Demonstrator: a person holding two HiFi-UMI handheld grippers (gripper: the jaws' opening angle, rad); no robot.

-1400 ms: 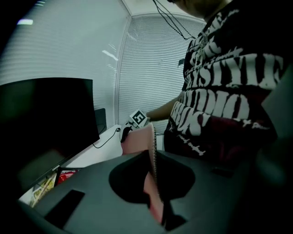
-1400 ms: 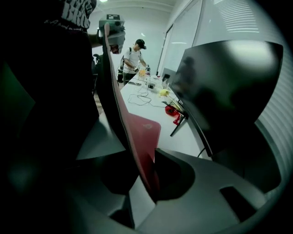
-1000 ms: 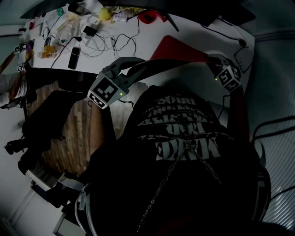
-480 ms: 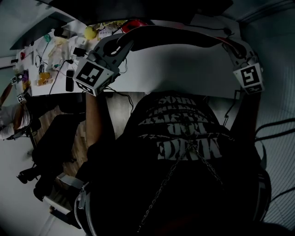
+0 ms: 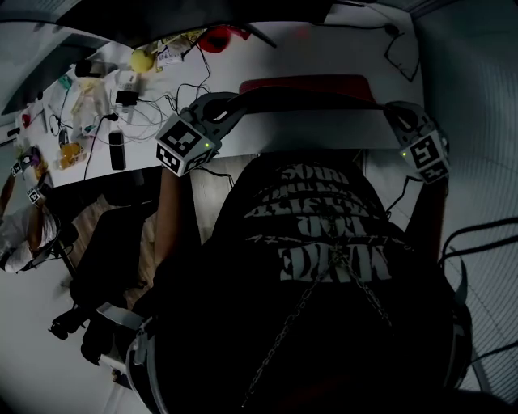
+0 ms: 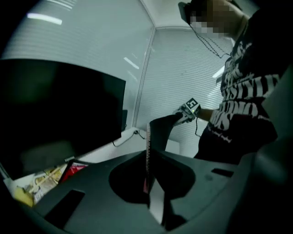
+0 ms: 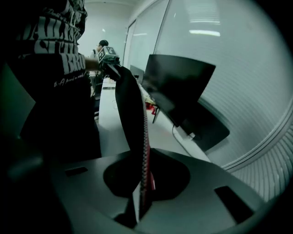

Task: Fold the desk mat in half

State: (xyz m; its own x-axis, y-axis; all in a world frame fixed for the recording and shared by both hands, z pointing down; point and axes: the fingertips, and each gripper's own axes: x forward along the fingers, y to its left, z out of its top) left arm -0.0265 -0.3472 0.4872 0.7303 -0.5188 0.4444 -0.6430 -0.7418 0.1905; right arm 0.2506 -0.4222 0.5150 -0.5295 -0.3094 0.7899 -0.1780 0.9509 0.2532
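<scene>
The desk mat is red on one face (image 5: 307, 83) and black on the other (image 5: 299, 100). It lies on the white desk (image 5: 324, 129), with one edge lifted and stretched between my two grippers. My left gripper (image 5: 221, 107) is shut on the left corner of that edge, and my right gripper (image 5: 394, 111) is shut on the right corner. In the left gripper view the mat's thin edge (image 6: 148, 146) runs out from between the jaws of the left gripper (image 6: 149, 183) to the right gripper (image 6: 188, 109). In the right gripper view the mat (image 7: 132, 109) rises from the right gripper (image 7: 143, 183) to the left gripper (image 7: 108, 55).
A dark monitor (image 5: 202, 12) stands along the desk's far edge. Cables, a yellow ball (image 5: 142, 59), a red object (image 5: 217, 36) and a black cylinder (image 5: 116, 149) clutter the desk's left part. A black chair (image 5: 105, 242) stands left of me.
Both grippers have lifted the mat's edge off the desk and carried it over the mat. They rose high half a second ago and now sit lower. The black side now arches over the red.
</scene>
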